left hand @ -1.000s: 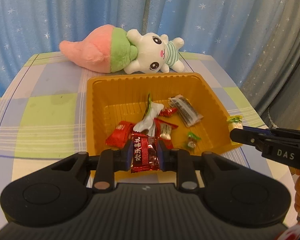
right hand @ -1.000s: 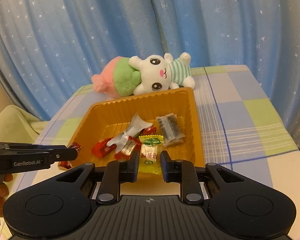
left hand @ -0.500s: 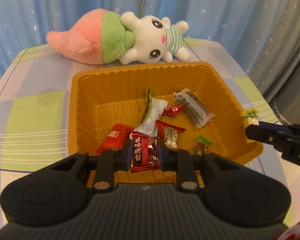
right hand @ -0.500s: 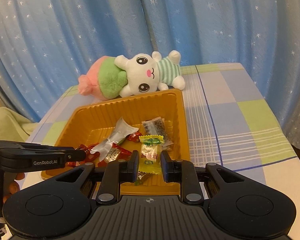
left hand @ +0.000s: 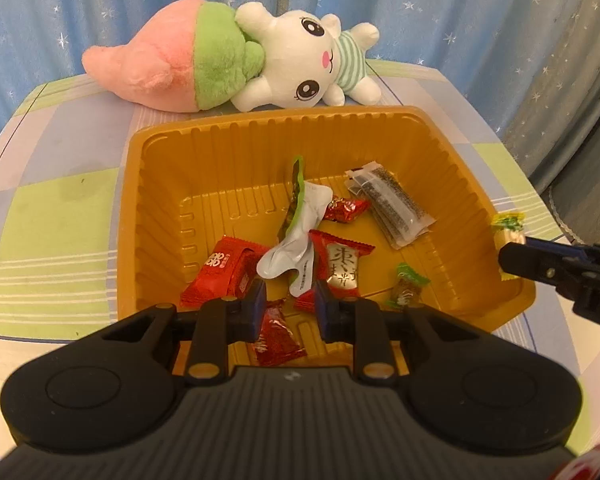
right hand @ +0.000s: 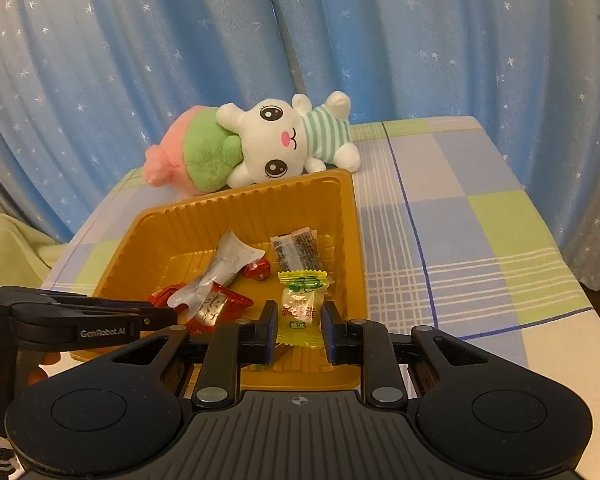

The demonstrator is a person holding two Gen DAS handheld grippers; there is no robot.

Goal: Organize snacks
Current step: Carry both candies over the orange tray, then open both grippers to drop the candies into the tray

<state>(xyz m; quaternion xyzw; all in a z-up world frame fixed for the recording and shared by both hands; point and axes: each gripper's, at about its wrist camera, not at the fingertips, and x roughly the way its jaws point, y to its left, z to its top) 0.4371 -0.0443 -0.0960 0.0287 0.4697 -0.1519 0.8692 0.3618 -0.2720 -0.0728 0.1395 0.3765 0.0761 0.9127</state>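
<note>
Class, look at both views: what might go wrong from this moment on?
The red candy sits low and skewed between the left tongs; it may slip out uncontrolled. The right tongs hold the yellow candy close to the tray rim; released there, it might land outside.

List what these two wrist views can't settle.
- Left wrist view: whether the left tongs grip the red candy; it sits low, partly behind the fingers.
- Left wrist view: right tongs cut by the right edge, hiding part of the yellow candy.
- Right wrist view: near wall of the tray, behind the tool body.
</note>
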